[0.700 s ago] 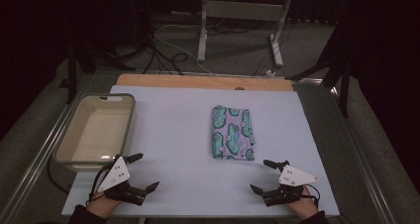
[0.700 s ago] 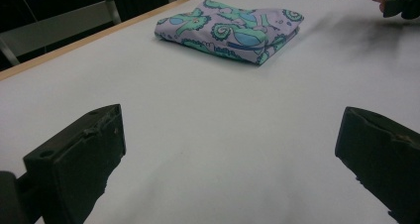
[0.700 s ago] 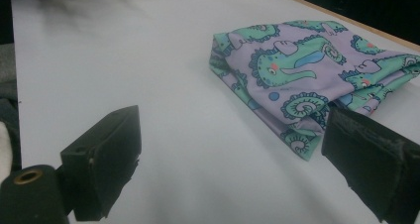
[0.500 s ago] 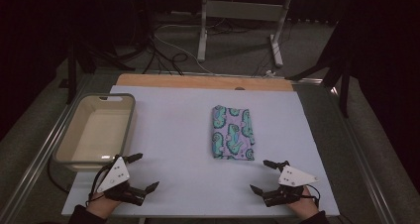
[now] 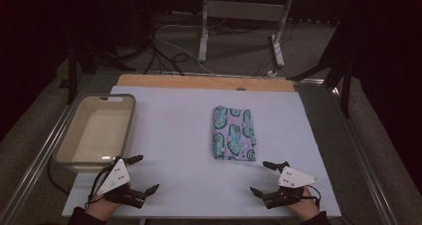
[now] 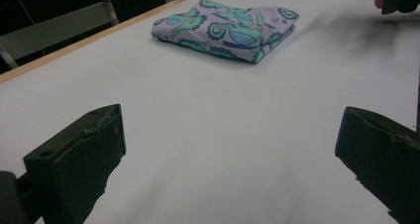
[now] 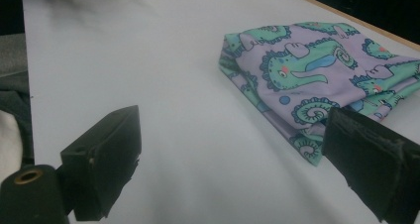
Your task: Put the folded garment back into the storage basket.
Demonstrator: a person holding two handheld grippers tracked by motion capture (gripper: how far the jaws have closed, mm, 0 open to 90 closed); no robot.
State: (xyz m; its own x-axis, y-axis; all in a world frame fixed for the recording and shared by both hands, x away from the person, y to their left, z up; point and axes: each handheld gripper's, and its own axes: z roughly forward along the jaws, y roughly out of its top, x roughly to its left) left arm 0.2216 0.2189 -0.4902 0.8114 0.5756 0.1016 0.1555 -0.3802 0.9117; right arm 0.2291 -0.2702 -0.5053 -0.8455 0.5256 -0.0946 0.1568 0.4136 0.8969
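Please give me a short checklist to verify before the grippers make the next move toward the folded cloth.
1. Left gripper jaws open, nothing between them: ok.
2. Right gripper jaws open, nothing between them: ok.
3. Folded cloth lies flat on the white table, apart from both grippers: ok.
4. Bare table between the right gripper and the cloth: ok.
5. Tub at the left stands empty: ok.
6. Whether the cloth's folds will hold when lifted: cannot tell.
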